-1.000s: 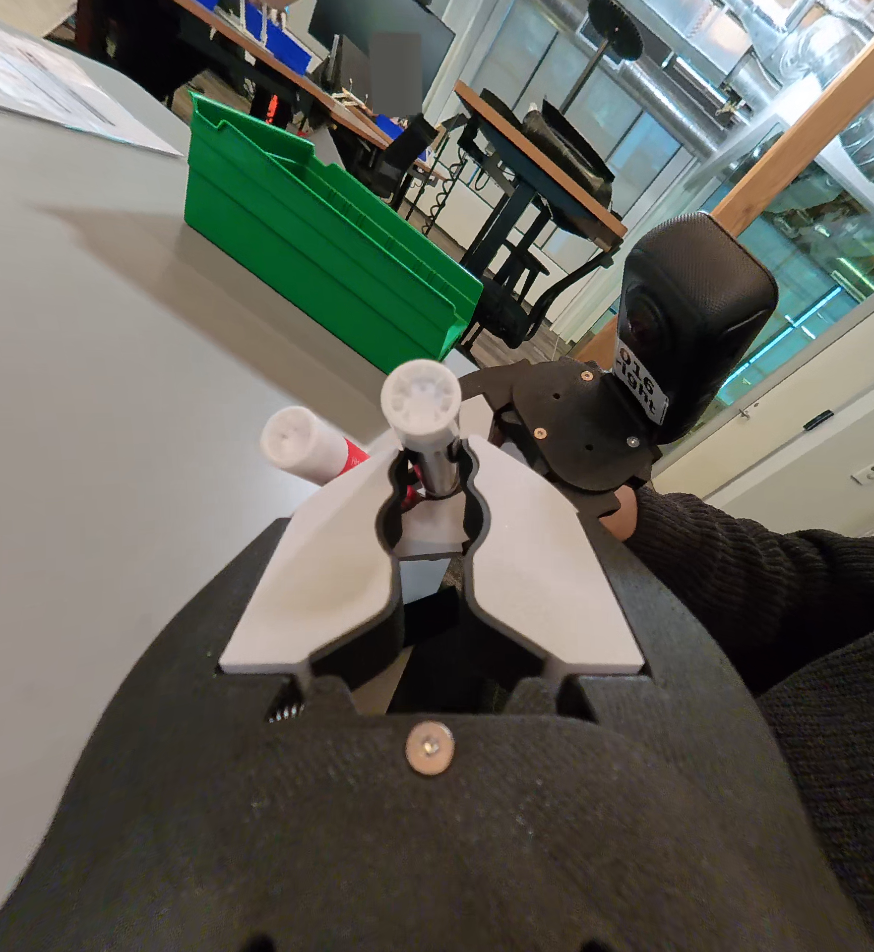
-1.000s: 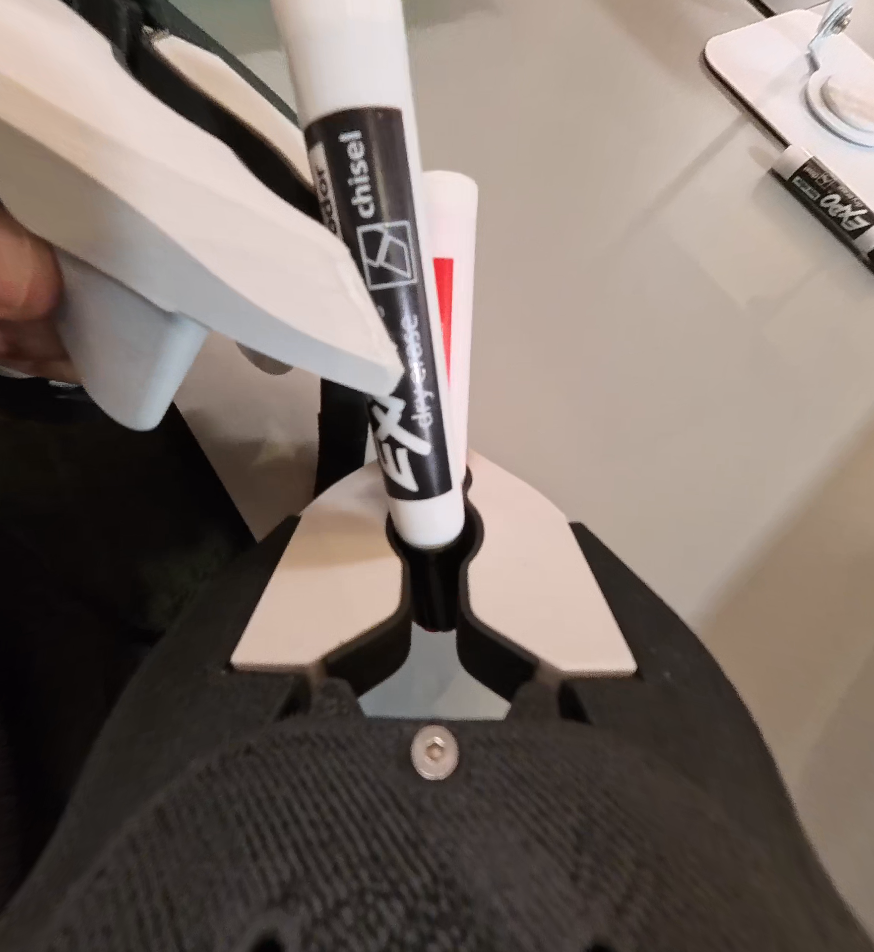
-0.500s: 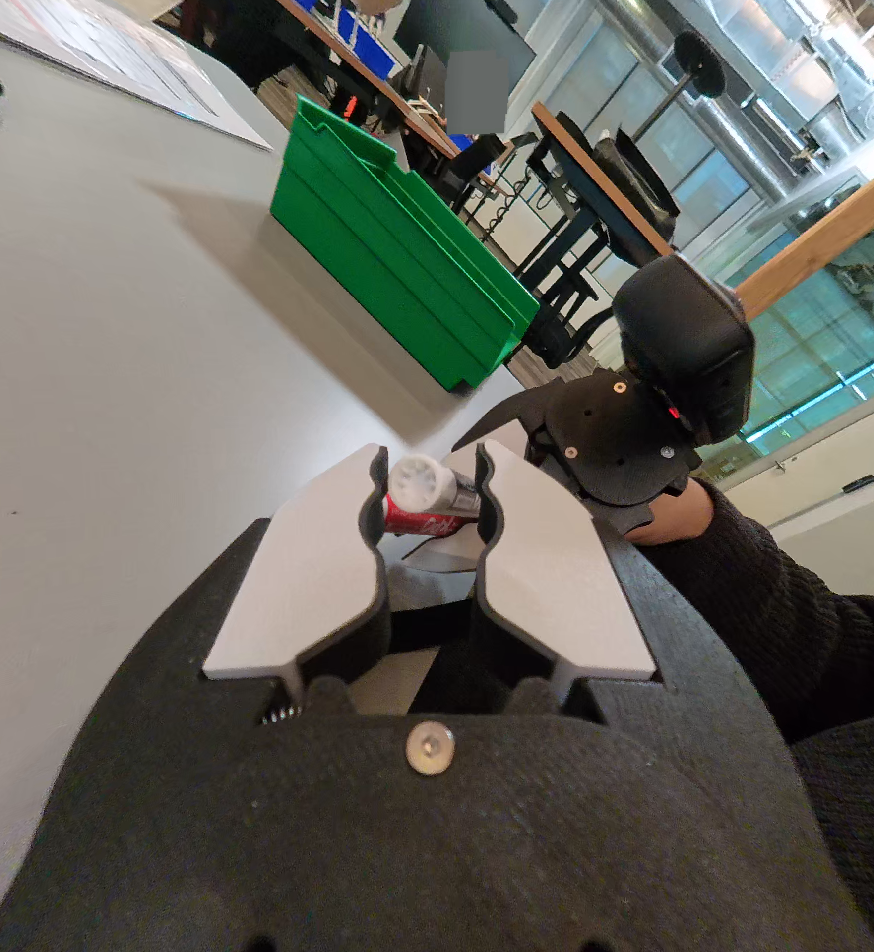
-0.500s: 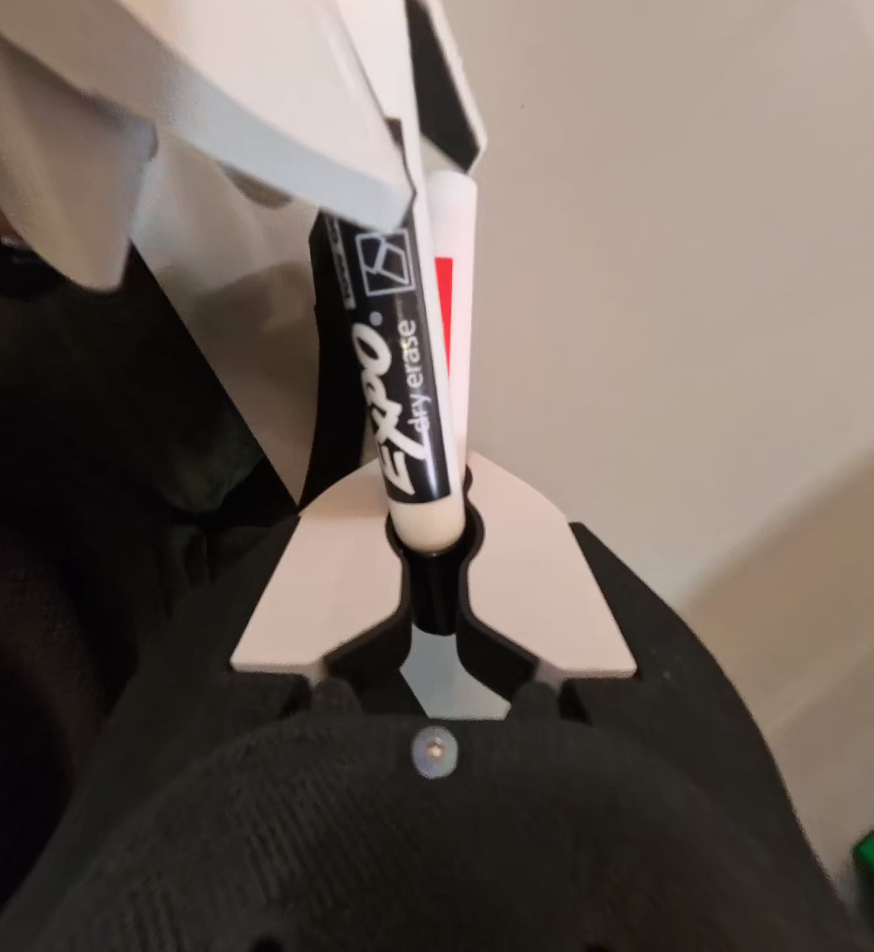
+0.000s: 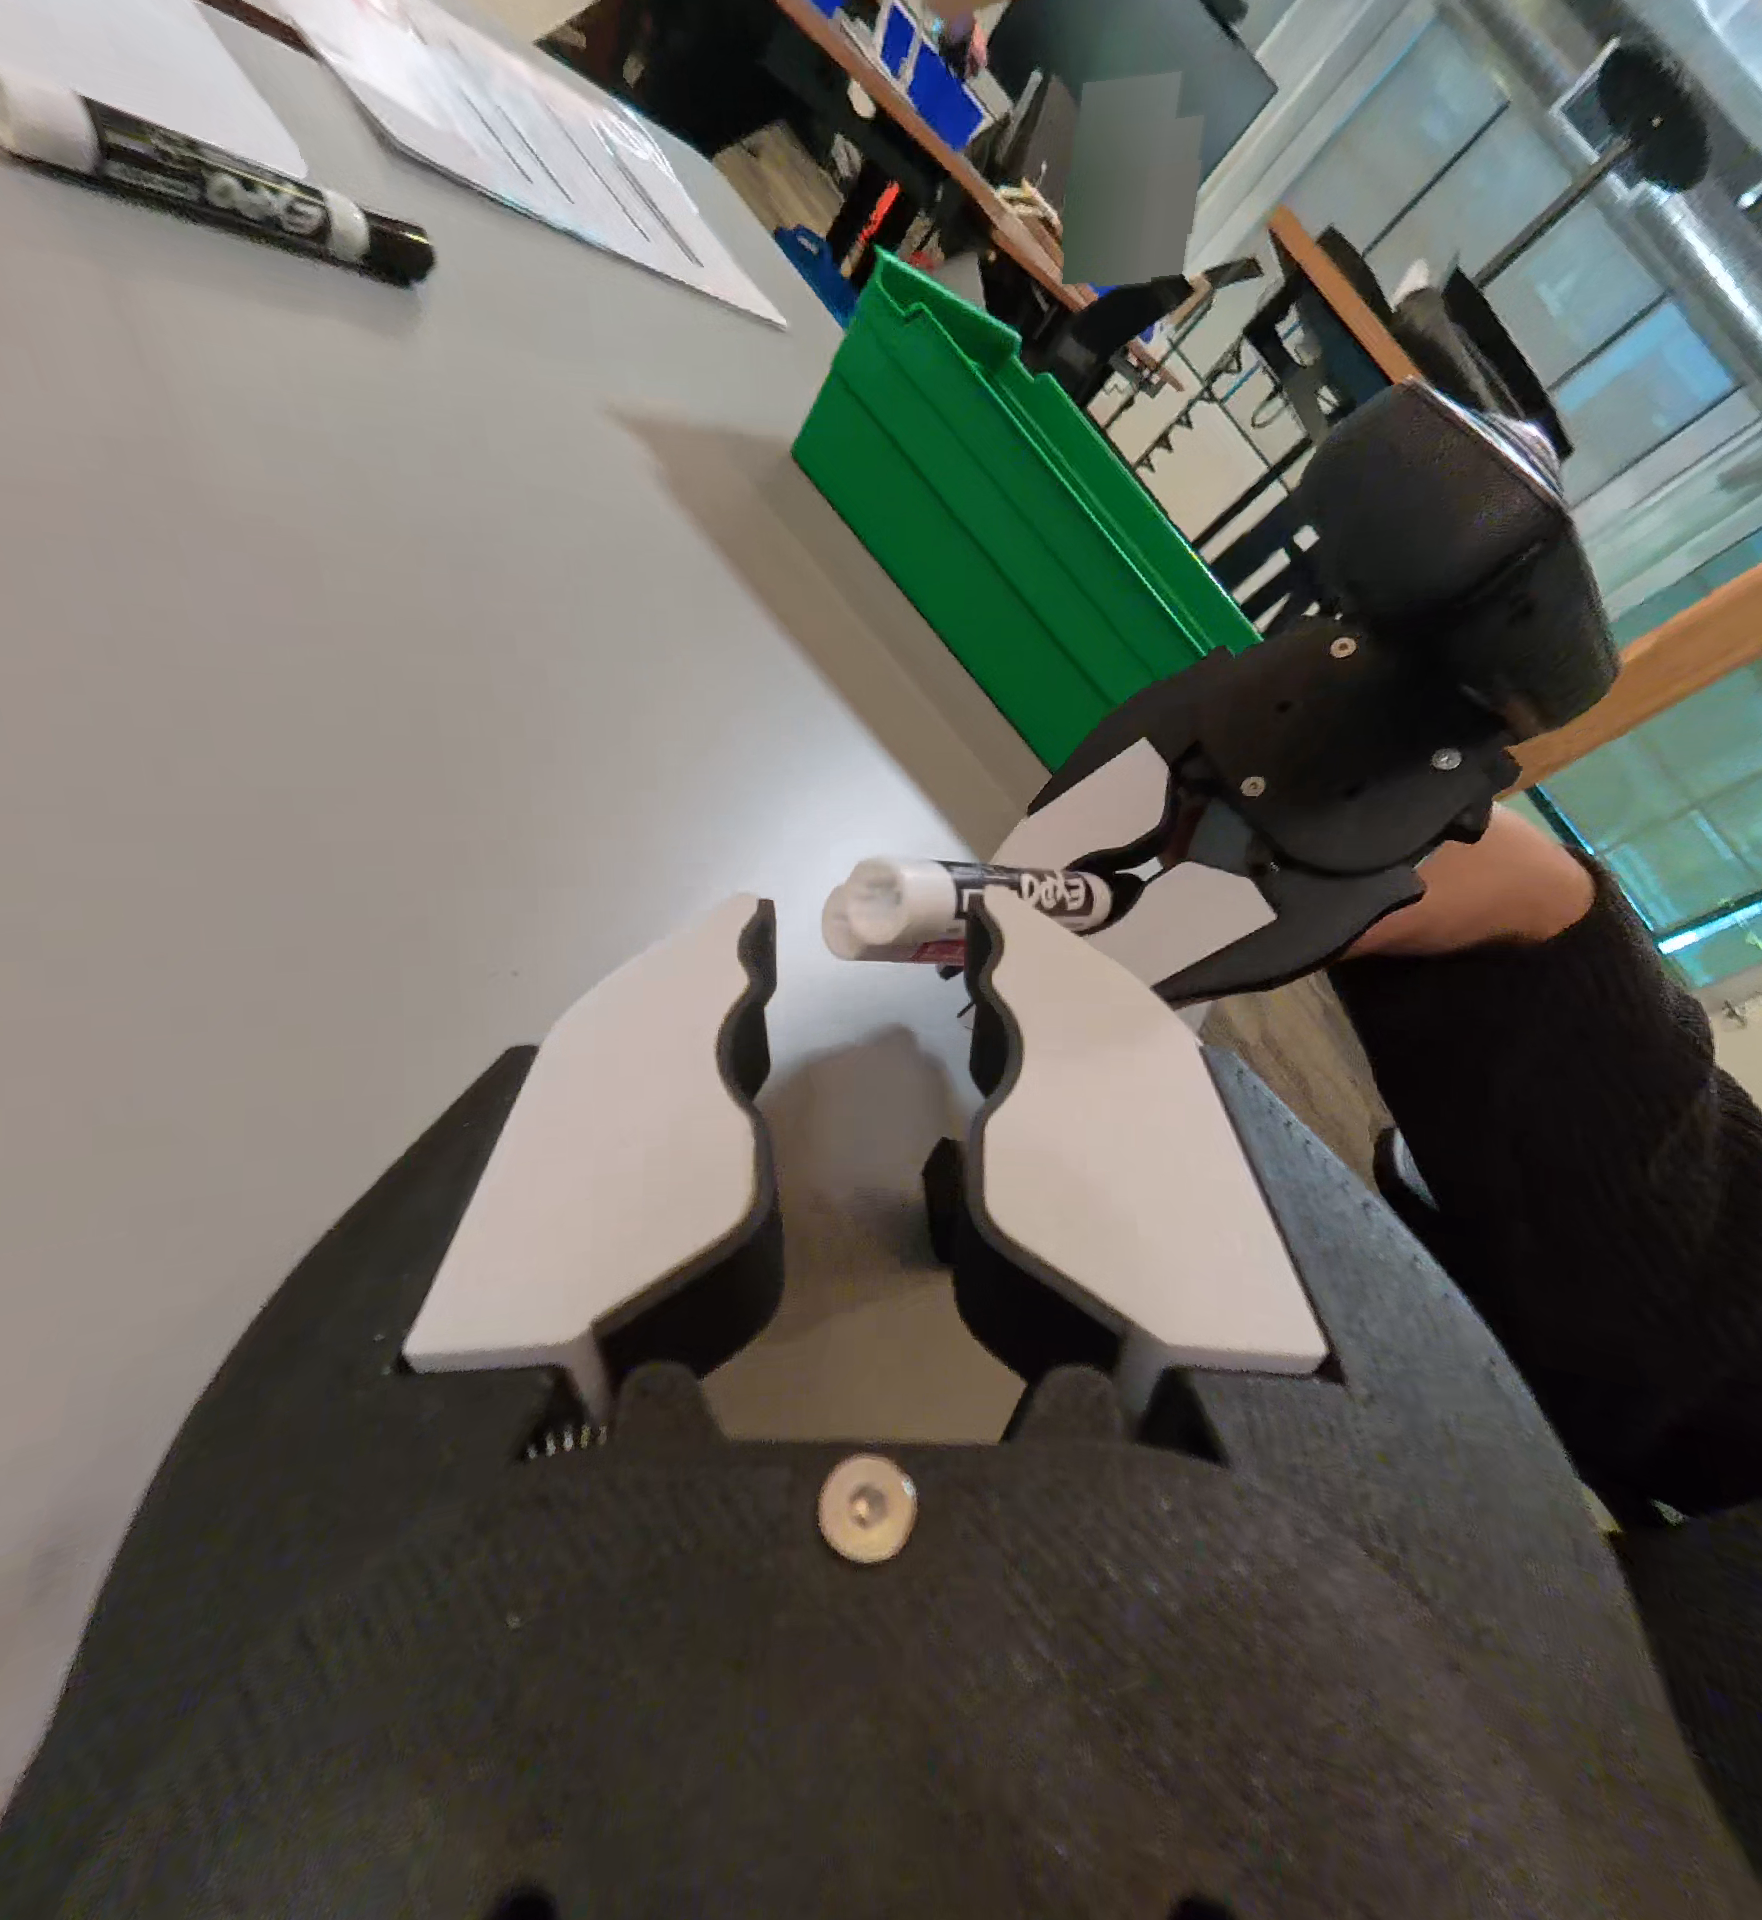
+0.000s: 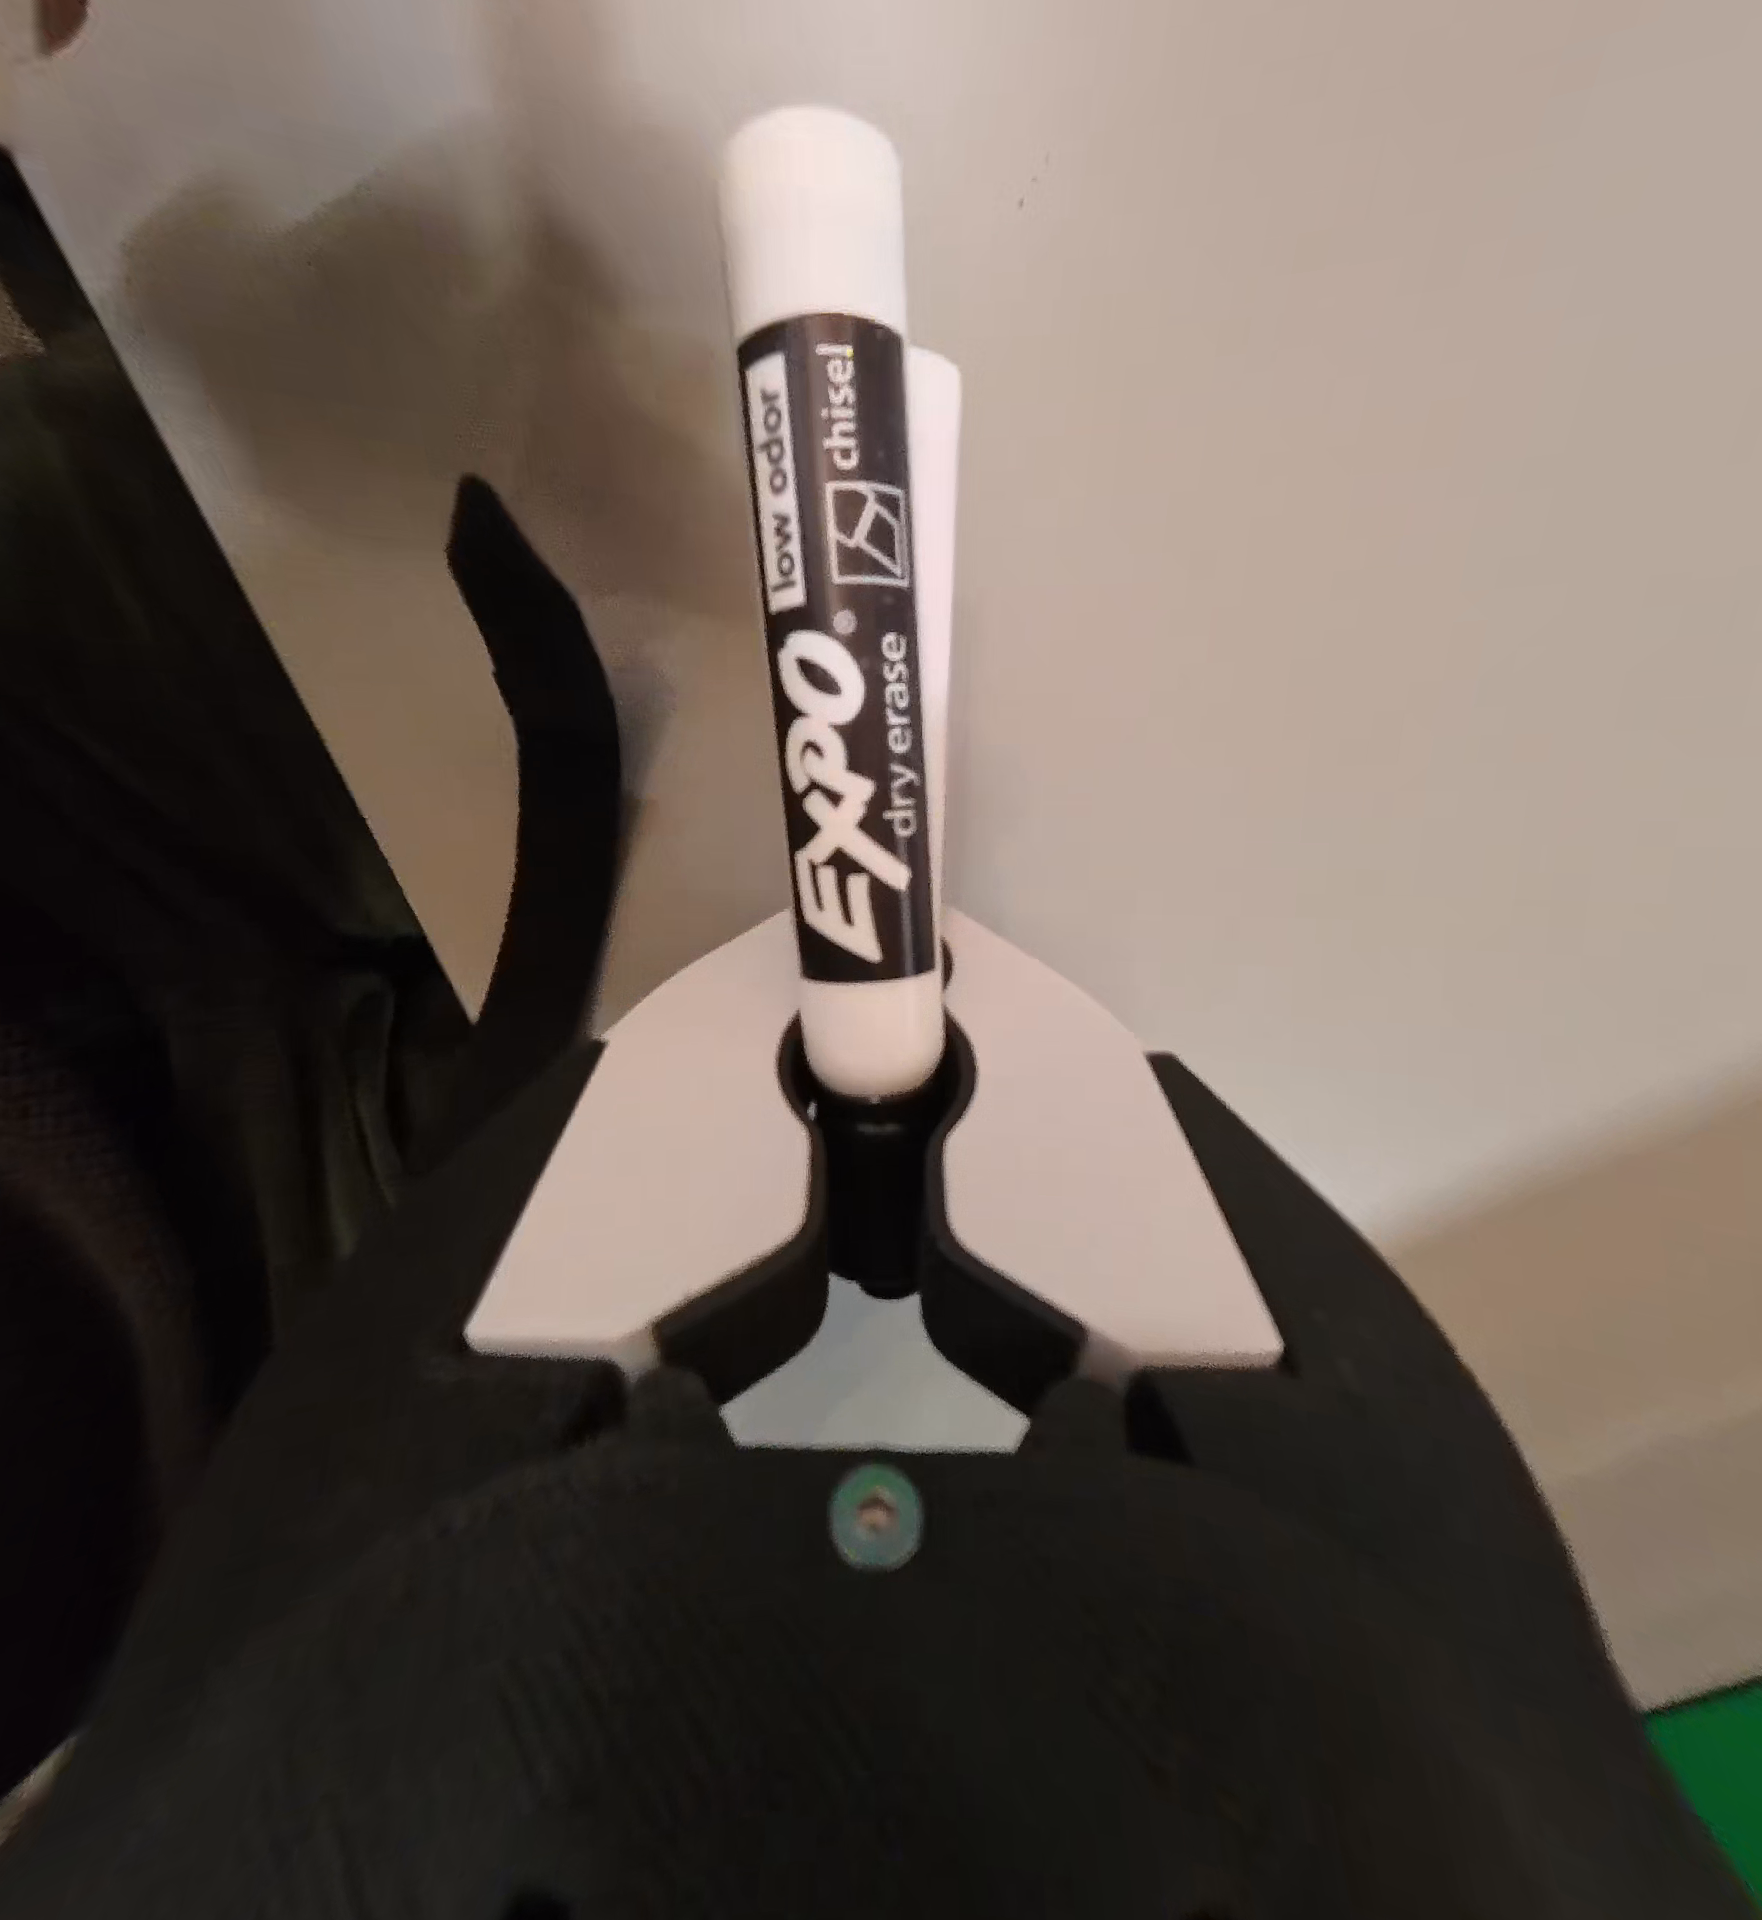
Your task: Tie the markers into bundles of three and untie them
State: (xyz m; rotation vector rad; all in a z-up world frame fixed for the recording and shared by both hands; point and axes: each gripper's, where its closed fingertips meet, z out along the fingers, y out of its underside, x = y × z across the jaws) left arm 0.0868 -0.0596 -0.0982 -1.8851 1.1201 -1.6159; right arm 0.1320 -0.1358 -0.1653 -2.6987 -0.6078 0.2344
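Note:
My right gripper point(image 6: 872, 1039) is shut on the cap end of a black-labelled marker point(image 6: 846, 675), which points forward above the table. A second white marker point(image 6: 934, 540) lies right behind it; whether a band joins them is hidden. In the left wrist view the right gripper point(image 5: 1116, 883) holds this pair of markers point(image 5: 918, 904) out sideways, with a red label showing beneath. My left gripper point(image 5: 869, 935) is open and empty, its fingertips just short of the markers' free ends. A third marker, black point(image 5: 202, 187), lies loose on the grey table point(image 5: 337, 675) at the far left.
A green bin point(image 5: 1002, 540) stands at the table's far edge; its corner also shows in the right wrist view point(image 6: 1739, 1787). Papers point(image 5: 544, 135) lie beyond the loose marker. A person's dark sleeve point(image 5: 1583, 1195) is at the right. My hands' fingertips stand some 12 cm from each other.
My left gripper has let go of the markers, opened and drawn back from them. My right gripper keeps hold of the pair and has swung away from the left one.

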